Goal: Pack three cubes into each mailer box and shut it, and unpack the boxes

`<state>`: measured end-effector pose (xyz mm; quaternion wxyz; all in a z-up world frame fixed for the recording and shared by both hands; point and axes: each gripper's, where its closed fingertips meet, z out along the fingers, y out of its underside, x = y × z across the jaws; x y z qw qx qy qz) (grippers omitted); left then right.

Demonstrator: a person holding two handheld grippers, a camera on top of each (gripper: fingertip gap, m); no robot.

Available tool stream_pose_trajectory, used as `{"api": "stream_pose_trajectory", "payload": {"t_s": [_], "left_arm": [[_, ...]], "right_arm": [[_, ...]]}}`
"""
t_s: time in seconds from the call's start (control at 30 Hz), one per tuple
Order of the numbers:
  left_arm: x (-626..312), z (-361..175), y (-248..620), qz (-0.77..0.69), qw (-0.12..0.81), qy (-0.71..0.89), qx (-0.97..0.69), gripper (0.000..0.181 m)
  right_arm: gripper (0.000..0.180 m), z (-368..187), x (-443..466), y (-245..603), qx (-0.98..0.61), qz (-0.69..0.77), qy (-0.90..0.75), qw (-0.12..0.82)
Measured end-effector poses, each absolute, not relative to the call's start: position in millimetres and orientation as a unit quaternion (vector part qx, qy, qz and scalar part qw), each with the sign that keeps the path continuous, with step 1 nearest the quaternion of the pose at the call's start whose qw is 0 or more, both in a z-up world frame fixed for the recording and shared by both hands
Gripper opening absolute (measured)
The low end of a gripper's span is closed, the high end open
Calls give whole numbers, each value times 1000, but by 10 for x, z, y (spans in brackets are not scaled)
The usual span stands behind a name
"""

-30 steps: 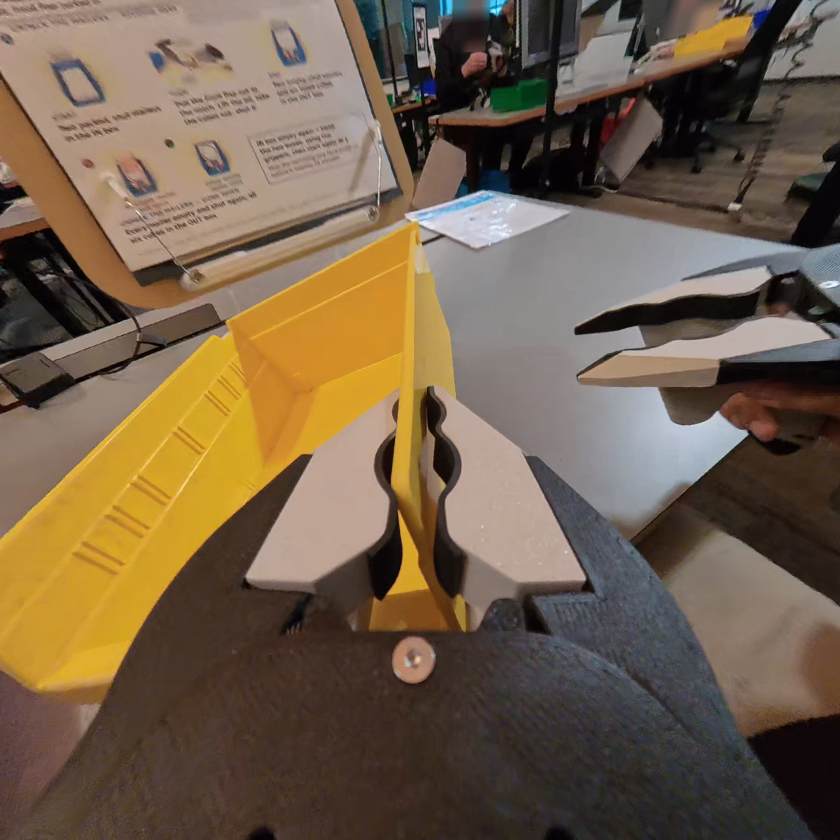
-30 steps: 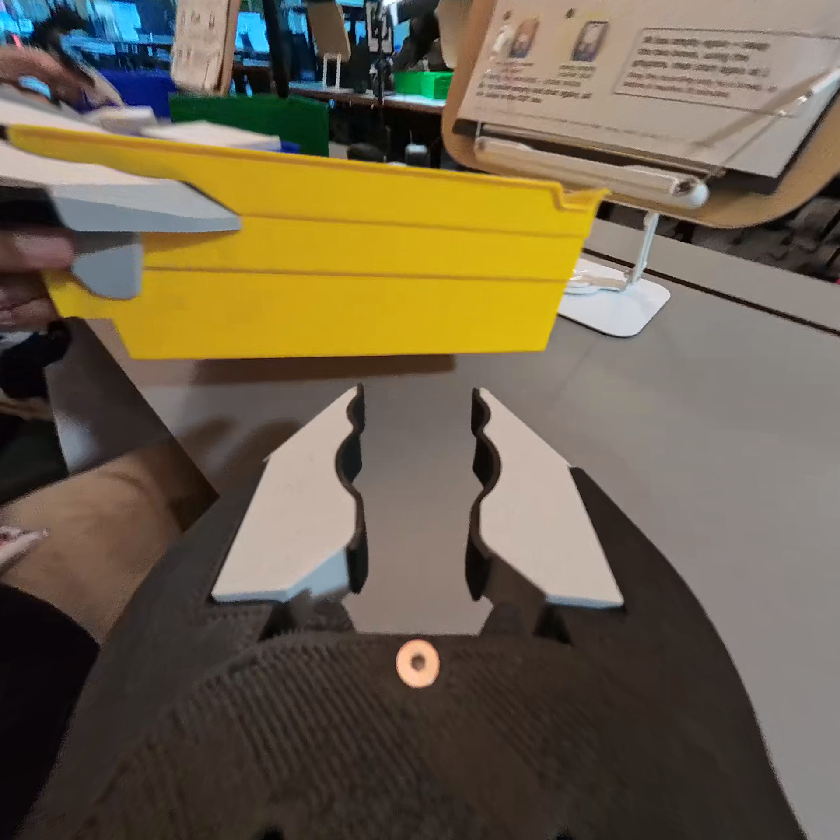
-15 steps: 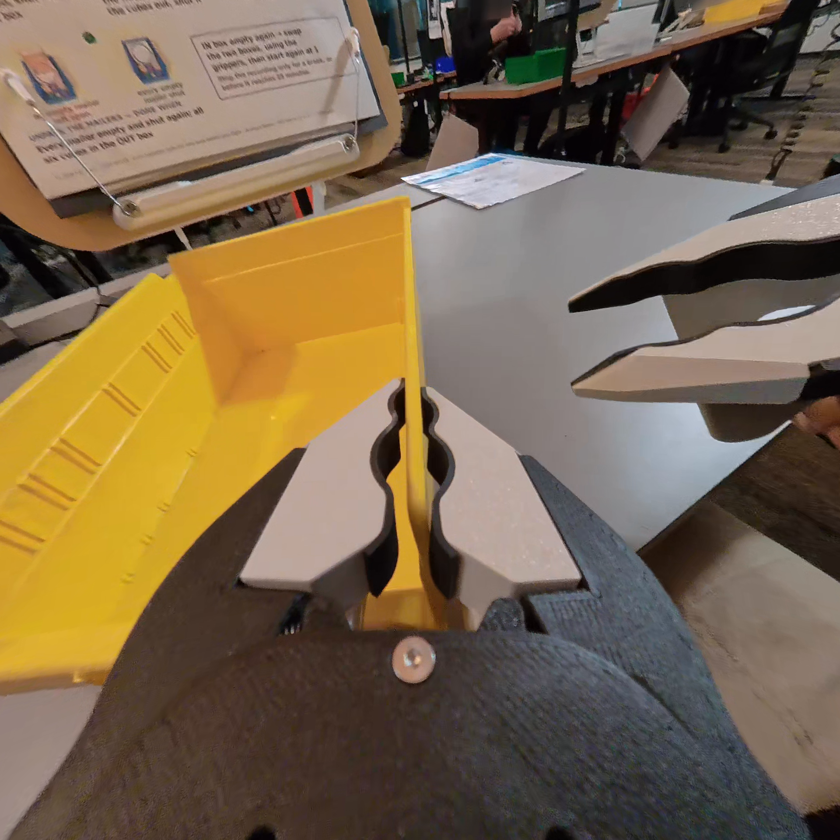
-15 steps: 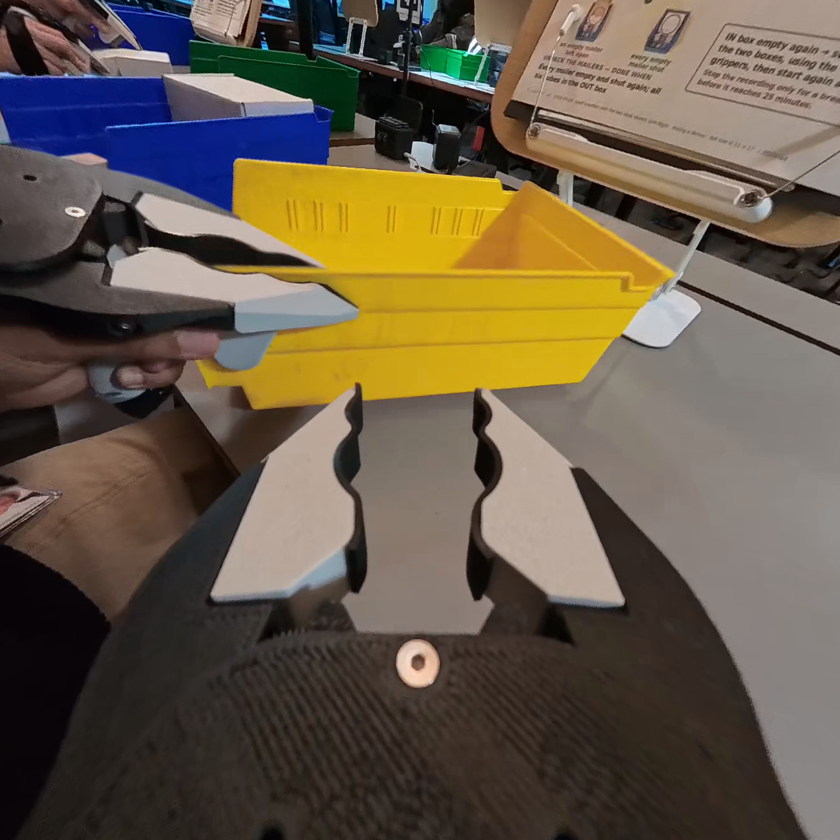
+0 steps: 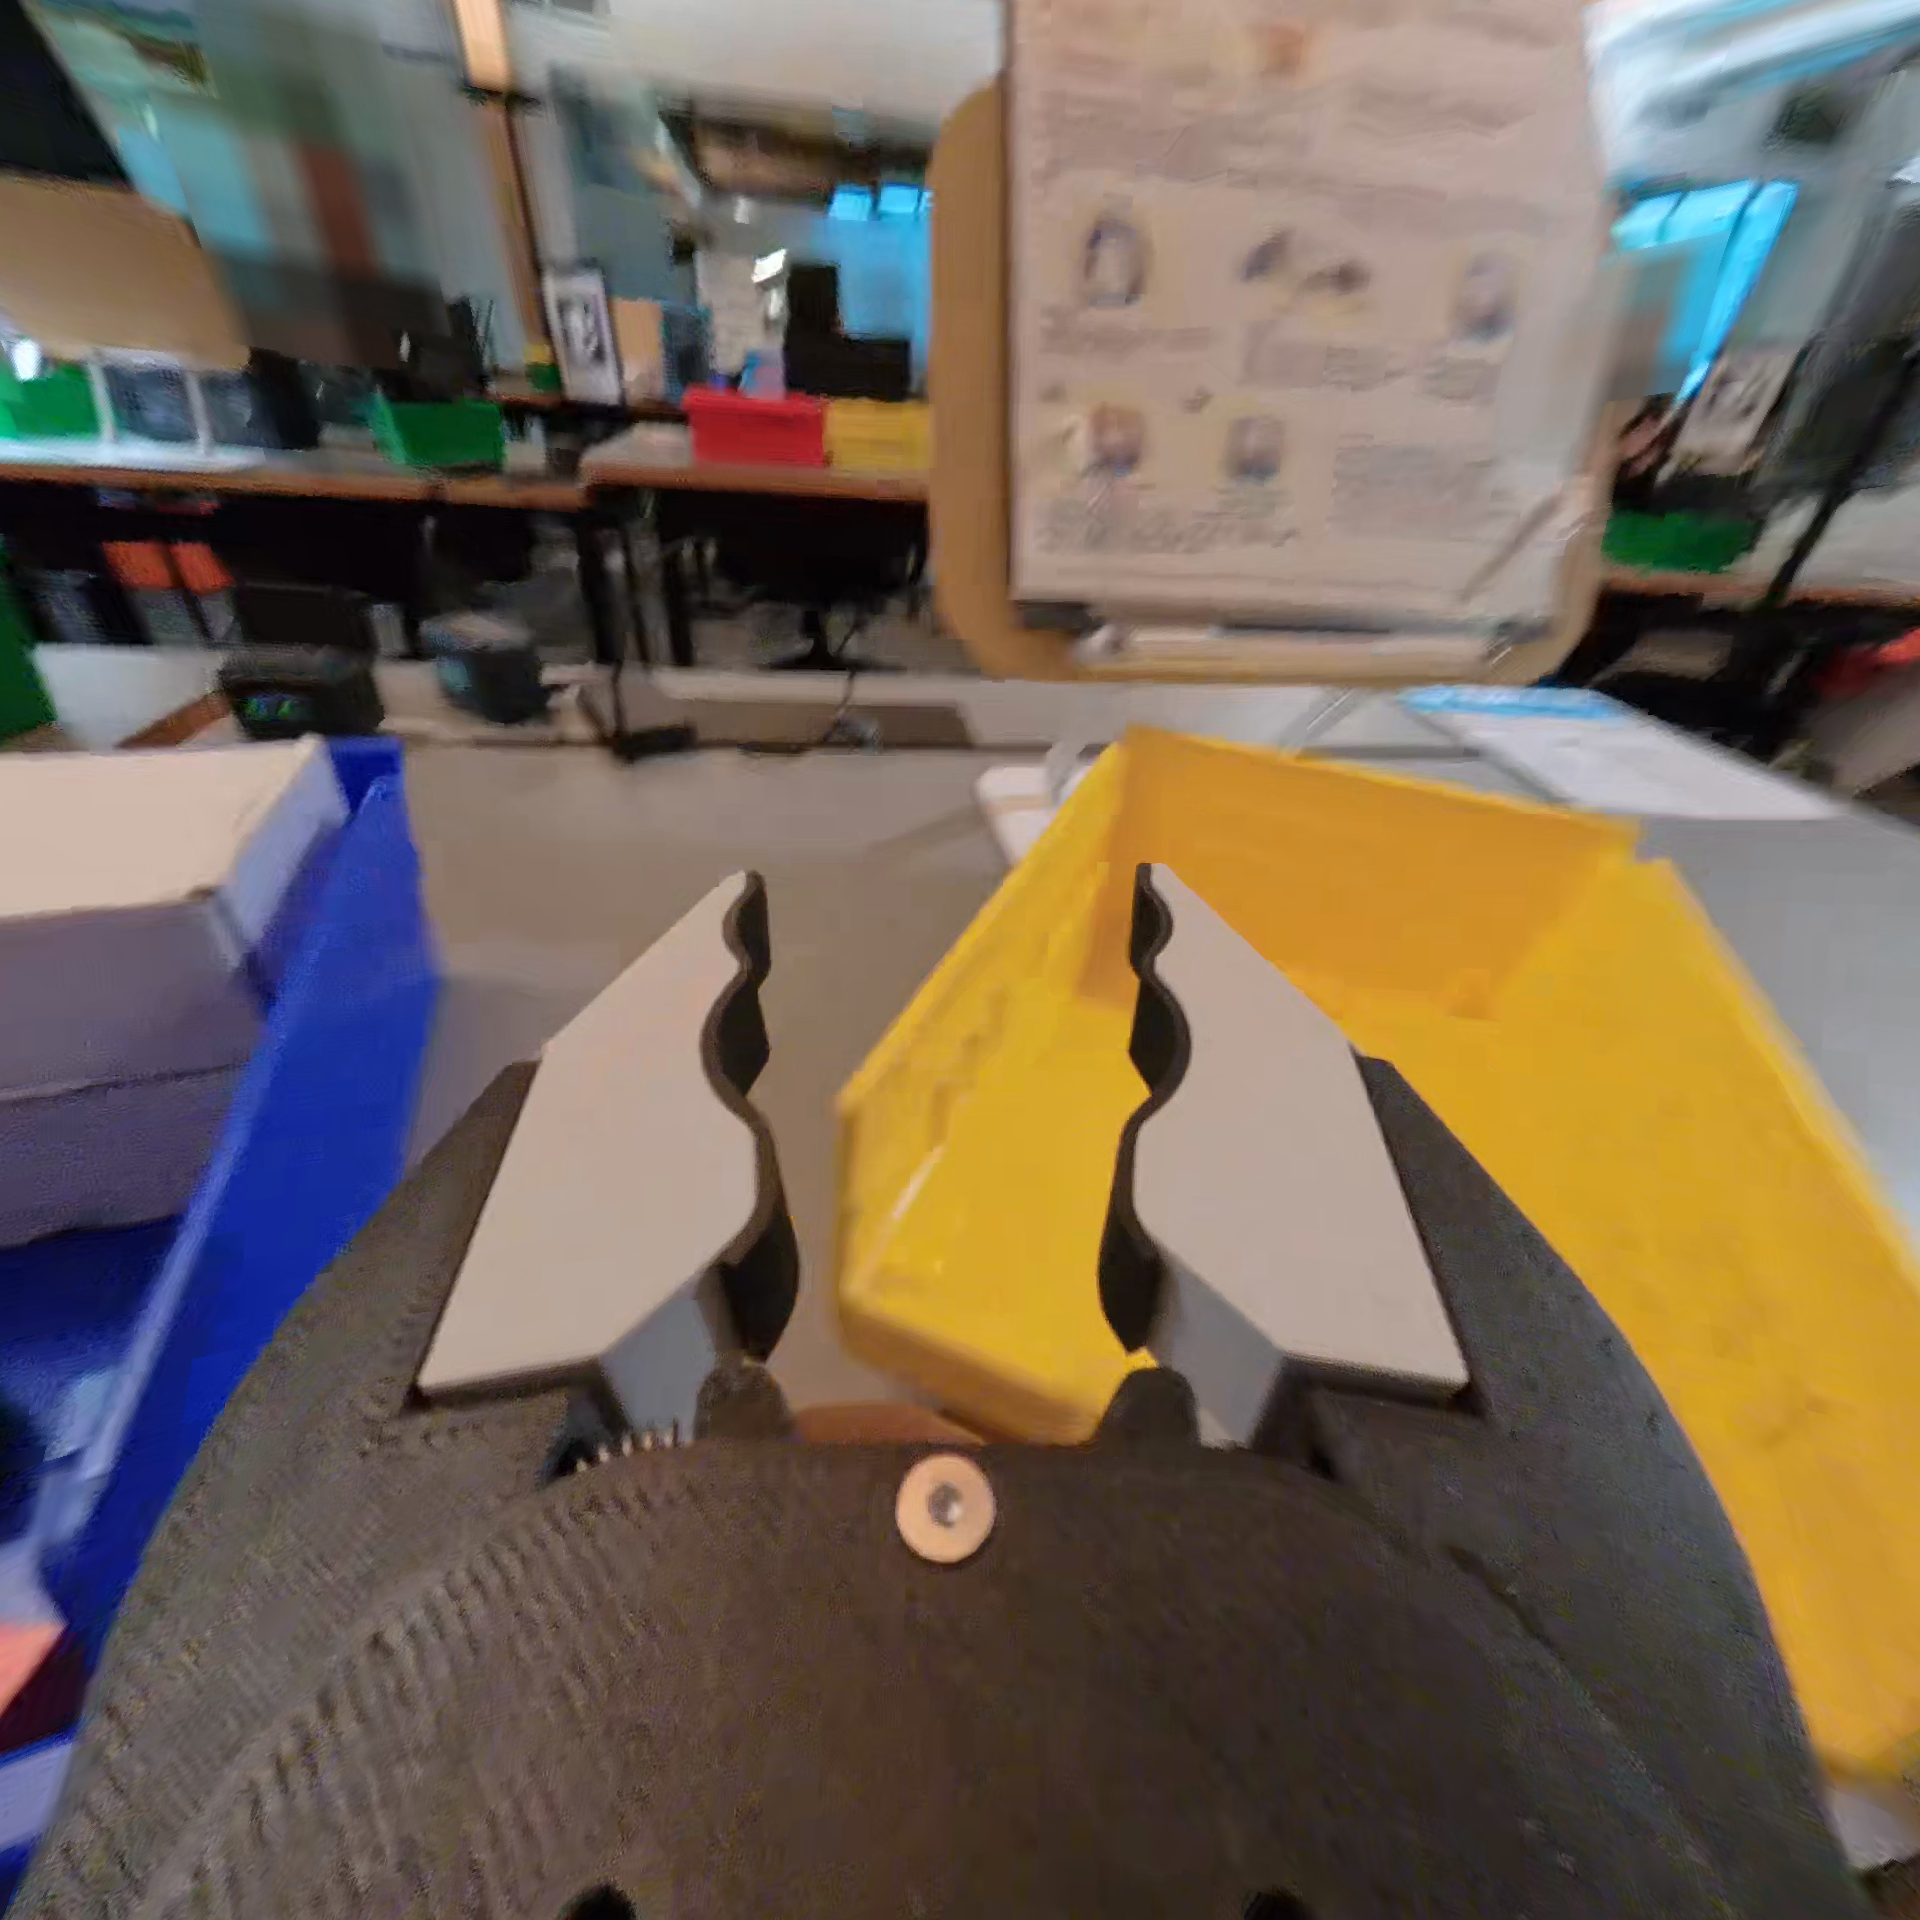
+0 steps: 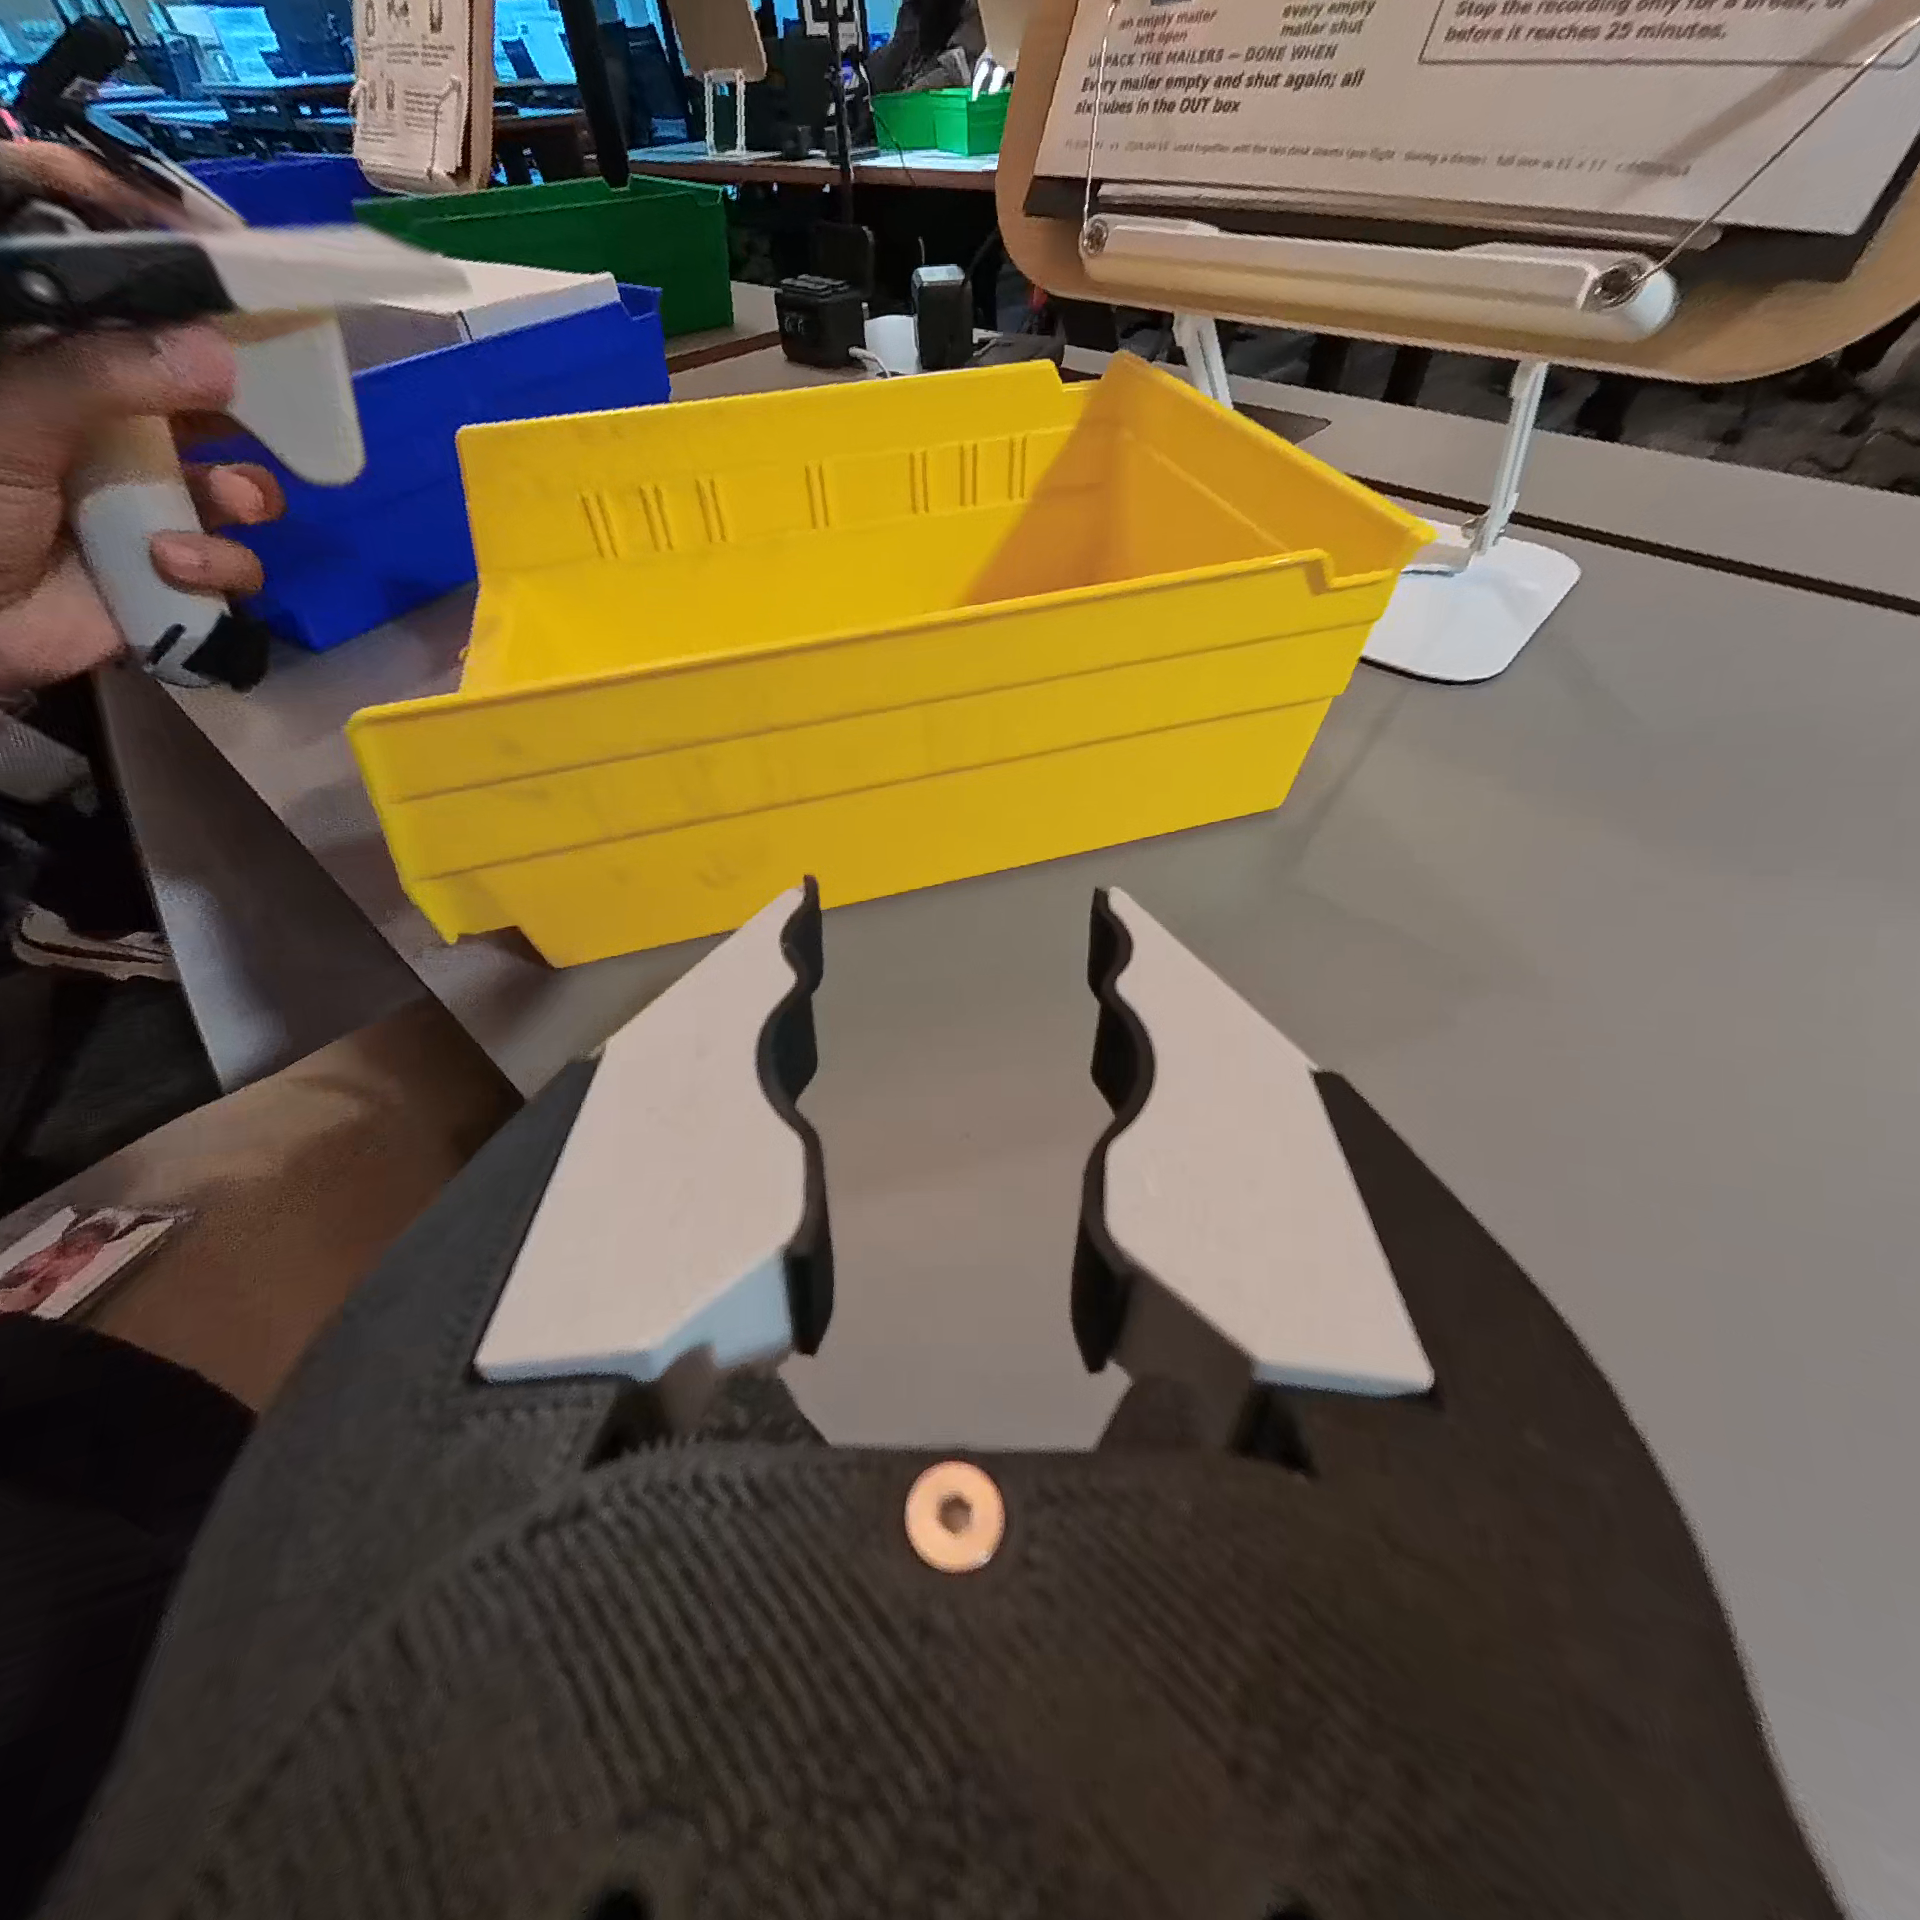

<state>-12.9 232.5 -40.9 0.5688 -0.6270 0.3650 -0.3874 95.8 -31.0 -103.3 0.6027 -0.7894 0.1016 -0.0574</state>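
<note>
Mailer box [image 5: 125,935] white, inside blue bin [image 5: 312,1091]; yellow bin [image 6: 883,665] empty; both grippers agape, empty

Left hand-held gripper [image 5: 948,883] and right hand-held gripper [image 6: 951,904], grey wavy-edged fingers [image 5: 623,1122], black textured bodies, one round screw each

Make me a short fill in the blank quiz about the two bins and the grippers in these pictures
1. The yellow bin holds ____ cubes.
2. The white mailer box lies in the ____ bin.
3. The left gripper has its jaws ____.
4. The right gripper hovers over the grey ____.

Missing words: no; blue; open; table
</note>
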Motion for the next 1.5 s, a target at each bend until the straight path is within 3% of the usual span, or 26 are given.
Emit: {"api": "stream_pose_trajectory", "payload": {"t_s": [0.1, 0.13, 0.27, 0.37, 0.63, 0.73, 0.93, 0.97, 1.03, 1.07, 1.17, 1.23, 1.5], "left_arm": [[-76, -919, 2479, -339, 495, 419, -681, 88], [-47, -1045, 2511, -317, 490, 430, -689, 86], [46, -1028, 2712, -195, 591, 447, -643, 72], [145, -1076, 2620, -198, 581, 464, -638, 45], [151, -1053, 2129, -305, 515, 497, -628, 10], [251, -1058, 1735, -342, 489, 542, -592, 15], [397, -1062, 881, -420, 425, 612, -518, 31], [401, -1058, 758, -434, 408, 617, -515, 34], [398, -1052, 561, -456, 382, 624, -505, 39], [397, -1044, 487, -466, 376, 626, -500, 41], [360, -981, 166, -515, 340, 642, -455, 49], [348, -932, 50, -530, 338, 641, -441, 65], [365, -985, 316, -512, 360, 612, -484, 59]], "right_arm": [[51, -1046, 928, -275, -794, -61, 94, 598], [51, -1047, 913, -264, -795, -64, 90, 597], [53, -1024, 820, -242, -797, -71, 78, 595], [61, -918, 575, -178, -782, -31, 59, 620], [89, -993, 237, -57, -797, -25, 29, 602], [91, -1132, 537, -141, -814, -61, 75, 573], [62, -1132, 1225, -488, -797, -90, 189, 567], [52, -1130, 1346, -568, -793, -93, 207, 566], [11, -1141, 1602, -759, -790, -103, 232, 557], [7, -1140, 1673, -823, -793, -93, 227, 558], [3, -1141, 1937, -1020, -786, -88, 254, 557], [1, -1129, 2130, -1183, -782, -122, 267, 549], [4, -1097, 2718, -1943, -740, -146, 351, 555]]}}
